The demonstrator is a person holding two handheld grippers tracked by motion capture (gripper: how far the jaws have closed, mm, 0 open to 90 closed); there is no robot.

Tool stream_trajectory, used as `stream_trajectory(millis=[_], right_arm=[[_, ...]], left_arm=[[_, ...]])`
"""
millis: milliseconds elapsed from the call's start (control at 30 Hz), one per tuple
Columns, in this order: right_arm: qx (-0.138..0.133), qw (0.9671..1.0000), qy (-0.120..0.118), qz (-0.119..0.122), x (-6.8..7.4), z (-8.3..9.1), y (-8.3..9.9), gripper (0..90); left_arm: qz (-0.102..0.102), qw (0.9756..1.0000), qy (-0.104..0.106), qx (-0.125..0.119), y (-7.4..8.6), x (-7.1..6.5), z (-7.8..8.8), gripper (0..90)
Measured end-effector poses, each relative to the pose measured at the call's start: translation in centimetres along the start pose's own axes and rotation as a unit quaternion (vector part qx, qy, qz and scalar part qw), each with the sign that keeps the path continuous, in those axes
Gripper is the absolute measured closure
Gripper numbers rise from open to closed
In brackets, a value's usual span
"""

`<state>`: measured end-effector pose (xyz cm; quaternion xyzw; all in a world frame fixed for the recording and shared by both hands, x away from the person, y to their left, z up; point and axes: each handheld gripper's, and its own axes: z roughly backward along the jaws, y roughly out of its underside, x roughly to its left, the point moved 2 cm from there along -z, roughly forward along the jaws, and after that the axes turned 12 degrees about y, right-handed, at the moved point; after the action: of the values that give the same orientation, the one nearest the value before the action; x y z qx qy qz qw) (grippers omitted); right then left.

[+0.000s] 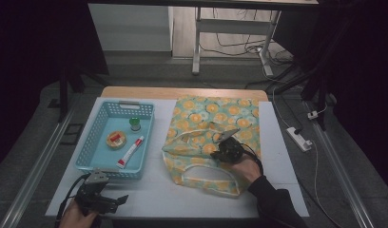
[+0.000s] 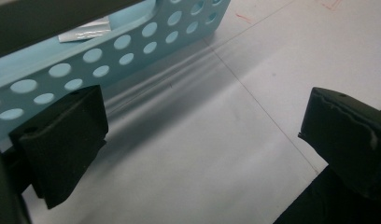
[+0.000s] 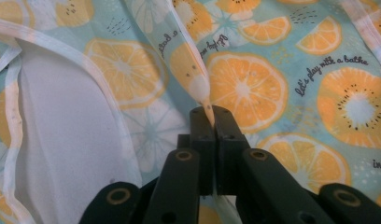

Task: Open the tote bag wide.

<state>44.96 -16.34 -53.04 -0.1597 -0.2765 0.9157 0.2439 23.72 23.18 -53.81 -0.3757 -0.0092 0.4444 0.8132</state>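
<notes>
Step in hand: the upper layer of the orange-print cloth bag (image 1: 216, 137), lying flat at table centre-right, is being taken so its mouth can be opened. A fold of the bag fabric (image 3: 198, 84) is pinched between the clenched jaws of the right gripper (image 1: 224, 141), reached in from the near right with the forearm angled toward the far left. Next move judged to be a gentle lift (top layer only, lower layer left on the table). The left gripper (image 1: 117, 199) is held low at the near left, jaws spread and empty, just near of the blue basket (image 1: 87, 161)
</notes>
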Motion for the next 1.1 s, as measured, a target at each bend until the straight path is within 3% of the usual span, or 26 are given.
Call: stream_trajectory(millis=[433, 1100], right_arm=[[-0.034, 0.9991, -0.014, -0.022, -0.5, 1.8, -1.0, 89.8], [-0.077, 0.9957, -0.032, -0.041, -0.8, 5.1, -4.1, 89.9]], left_arm=[[0.004, 1.0, 0.003, -0.002, 0.0, 0.1, 0.0, 1.2], [0.008, 1.0, 0.004, 0.0, 0.0, 0.2, 0.0, 1.2]])
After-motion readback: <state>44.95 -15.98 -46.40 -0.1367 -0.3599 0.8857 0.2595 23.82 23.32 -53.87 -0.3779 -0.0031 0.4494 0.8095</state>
